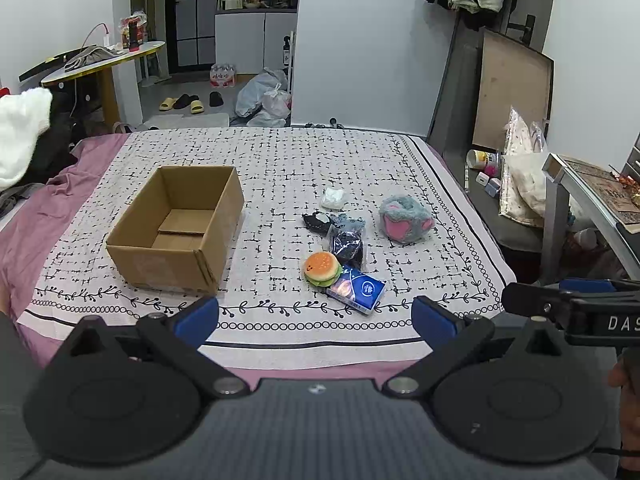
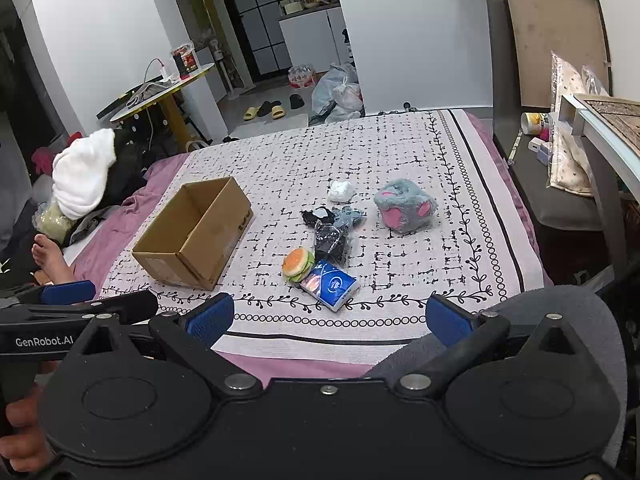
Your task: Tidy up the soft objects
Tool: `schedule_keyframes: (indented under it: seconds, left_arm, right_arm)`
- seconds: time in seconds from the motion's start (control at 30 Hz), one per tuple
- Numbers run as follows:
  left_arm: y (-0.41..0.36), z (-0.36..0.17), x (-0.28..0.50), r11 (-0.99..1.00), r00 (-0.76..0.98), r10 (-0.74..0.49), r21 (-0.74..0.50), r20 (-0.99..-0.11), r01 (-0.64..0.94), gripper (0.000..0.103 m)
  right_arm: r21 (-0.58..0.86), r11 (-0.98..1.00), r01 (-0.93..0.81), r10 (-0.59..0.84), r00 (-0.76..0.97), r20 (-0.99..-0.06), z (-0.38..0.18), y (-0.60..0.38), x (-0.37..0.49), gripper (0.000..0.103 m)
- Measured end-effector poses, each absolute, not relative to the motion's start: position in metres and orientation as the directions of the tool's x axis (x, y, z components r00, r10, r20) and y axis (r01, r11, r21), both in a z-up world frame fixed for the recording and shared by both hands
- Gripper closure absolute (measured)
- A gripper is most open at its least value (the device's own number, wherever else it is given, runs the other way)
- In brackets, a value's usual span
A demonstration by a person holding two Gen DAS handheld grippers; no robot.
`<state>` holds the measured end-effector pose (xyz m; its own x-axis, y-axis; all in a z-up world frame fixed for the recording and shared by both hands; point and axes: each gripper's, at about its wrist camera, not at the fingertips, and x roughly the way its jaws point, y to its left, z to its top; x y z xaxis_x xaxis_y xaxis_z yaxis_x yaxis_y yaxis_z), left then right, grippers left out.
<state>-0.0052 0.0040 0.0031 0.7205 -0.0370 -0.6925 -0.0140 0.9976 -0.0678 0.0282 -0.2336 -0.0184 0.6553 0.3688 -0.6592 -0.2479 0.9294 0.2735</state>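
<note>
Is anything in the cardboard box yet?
No. The left wrist view shows the cardboard box holding only its own bottom flaps, while the burger toy and the other soft things lie on the bedspread beside it.

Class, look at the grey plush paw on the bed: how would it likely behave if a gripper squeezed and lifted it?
The plush paw looks fluffy and rounded, so it would probably squash under the pads rather than resist. It seems light for its bulk, being fur and stuffing. Its fuzzy surface likely grips well, and its lumpy shape on the soft bedspread makes rolling unlikely.

The burger toy (image 1: pixel 321 268) covers a corner of the blue tissue pack (image 1: pixel 357 288), whose print is too small to read
</note>
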Motion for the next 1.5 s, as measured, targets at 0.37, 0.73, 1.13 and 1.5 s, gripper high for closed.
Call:
schedule_keyframes:
  seconds: [0.37,0.73,1.13,1.5]
  left_arm:
    - [0.0067,0.0029,-0.0039,0.997,0.719,-0.042,-0.079,-0.694,-0.018,0.001]
    - [0.0065,0.0037,-0.0032,0.996,0.722,-0.046,-0.083,-0.691,-0.016,0.001]
    - [0.0079,0.0047,-0.0023,0.996,0.719,-0.049,-0.088,-0.693,-0.017,0.001]
    - [0.0104,0.0046,-0.0003,0.997,0.722,-0.053,-0.082,-0.69,-0.005,0.001]
  right_arm:
    - [0.256,0.936,-0.24,0.351,0.664,-0.66,-0.0164,-0.2302,0.0293,0.0]
    - [0.252,0.937,-0.24,0.348,0.664,-0.662,-0.0157,-0.2294,0.0293,0.0]
    - [0.245,0.939,-0.239,0.343,0.662,-0.666,-0.0134,-0.229,0.0309,0.0]
    - [0.235,0.941,-0.244,0.338,0.664,-0.667,-0.015,-0.2265,0.0298,0.0]
